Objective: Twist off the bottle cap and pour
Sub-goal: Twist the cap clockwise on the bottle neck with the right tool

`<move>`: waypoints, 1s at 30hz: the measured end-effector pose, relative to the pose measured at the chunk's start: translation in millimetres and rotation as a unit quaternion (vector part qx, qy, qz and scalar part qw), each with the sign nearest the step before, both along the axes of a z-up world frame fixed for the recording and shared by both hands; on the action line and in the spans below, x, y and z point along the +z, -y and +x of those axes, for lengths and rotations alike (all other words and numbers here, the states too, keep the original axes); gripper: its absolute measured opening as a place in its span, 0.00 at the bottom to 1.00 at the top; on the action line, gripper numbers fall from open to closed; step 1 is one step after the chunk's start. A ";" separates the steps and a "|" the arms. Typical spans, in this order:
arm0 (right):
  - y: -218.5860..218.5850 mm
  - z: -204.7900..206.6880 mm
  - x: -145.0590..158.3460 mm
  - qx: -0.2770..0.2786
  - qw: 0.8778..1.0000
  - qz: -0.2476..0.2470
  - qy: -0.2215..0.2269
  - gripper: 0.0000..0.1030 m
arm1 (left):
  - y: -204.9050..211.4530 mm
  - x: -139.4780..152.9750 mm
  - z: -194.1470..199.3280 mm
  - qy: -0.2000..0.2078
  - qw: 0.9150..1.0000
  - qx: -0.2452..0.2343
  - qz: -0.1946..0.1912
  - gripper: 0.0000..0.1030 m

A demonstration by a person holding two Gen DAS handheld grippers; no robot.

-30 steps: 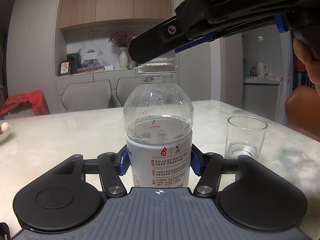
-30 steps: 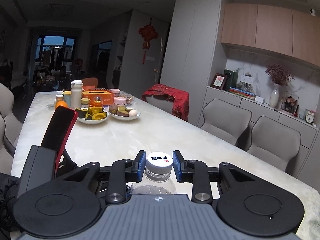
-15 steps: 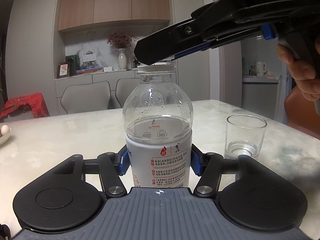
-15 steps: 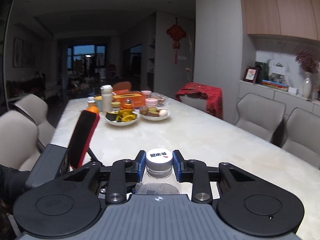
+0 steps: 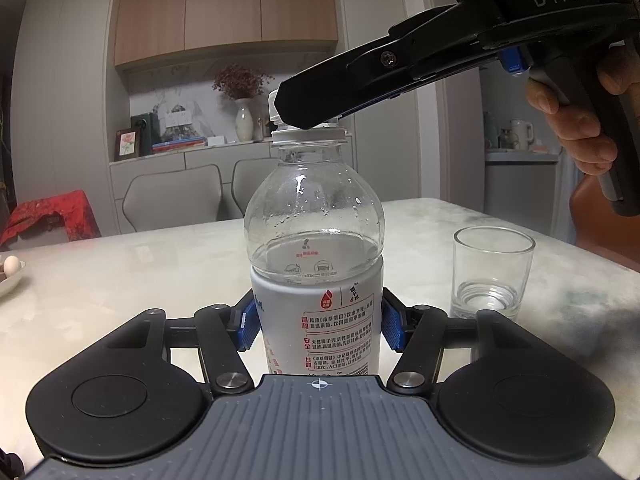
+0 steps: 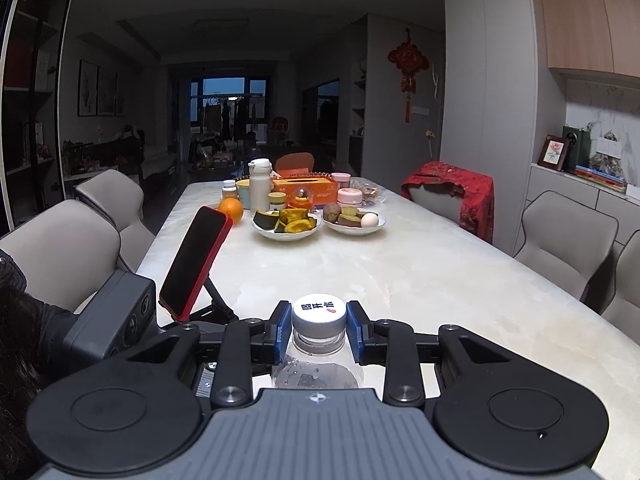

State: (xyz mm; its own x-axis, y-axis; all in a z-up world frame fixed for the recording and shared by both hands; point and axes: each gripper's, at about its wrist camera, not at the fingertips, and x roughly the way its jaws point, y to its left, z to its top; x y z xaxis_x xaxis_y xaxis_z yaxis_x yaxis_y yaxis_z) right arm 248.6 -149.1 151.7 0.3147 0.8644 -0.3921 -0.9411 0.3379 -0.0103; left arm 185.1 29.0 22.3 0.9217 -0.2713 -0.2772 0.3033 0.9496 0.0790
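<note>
A clear plastic water bottle (image 5: 316, 280) with a white label stands upright on the marble table (image 5: 120, 280). My left gripper (image 5: 316, 330) is shut on its labelled body. My right gripper (image 6: 319, 330) is shut on the white bottle cap (image 6: 319, 312), its blue pads pressed on both sides; in the left wrist view this gripper (image 5: 304, 116) comes in from the upper right and hides most of the cap (image 5: 273, 106). The cap looks slightly tilted above the neck ring. An empty drinking glass (image 5: 493, 272) stands to the right of the bottle.
A red phone on a stand (image 6: 196, 260) stands at the left. Two plates of food (image 6: 286, 224), an orange (image 6: 231, 209), a tissue box (image 6: 304, 192) and cups sit at the far end of the table. Chairs line both sides.
My right gripper has swung round the bottle neck with the cap in its grip, so its view has turned leftward. The bottle and my left gripper have stayed put.
</note>
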 end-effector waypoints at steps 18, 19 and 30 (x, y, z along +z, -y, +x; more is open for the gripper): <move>-12.9 -70.8 -4.1 -0.236 0.964 0.048 0.110 0.52 | -4.0 2.5 5.5 -0.003 1.000 0.004 -0.001 0.57; -20.0 -76.6 -7.7 -0.255 0.959 0.041 0.119 0.52 | -4.0 2.2 5.4 -0.003 1.000 0.005 -0.001 0.57; -41.9 -59.6 -24.3 -0.280 0.955 0.026 0.094 0.47 | -7.5 2.1 5.6 -0.003 1.000 0.003 0.000 0.57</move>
State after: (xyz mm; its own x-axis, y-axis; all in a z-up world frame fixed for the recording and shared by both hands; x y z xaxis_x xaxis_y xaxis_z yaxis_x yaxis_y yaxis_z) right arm 189.0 -107.2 127.4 0.7942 0.5563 -0.2446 -0.5955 0.7925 -0.1311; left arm 190.6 36.5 24.4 0.9219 -0.2650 -0.2827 0.2973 0.9516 0.0775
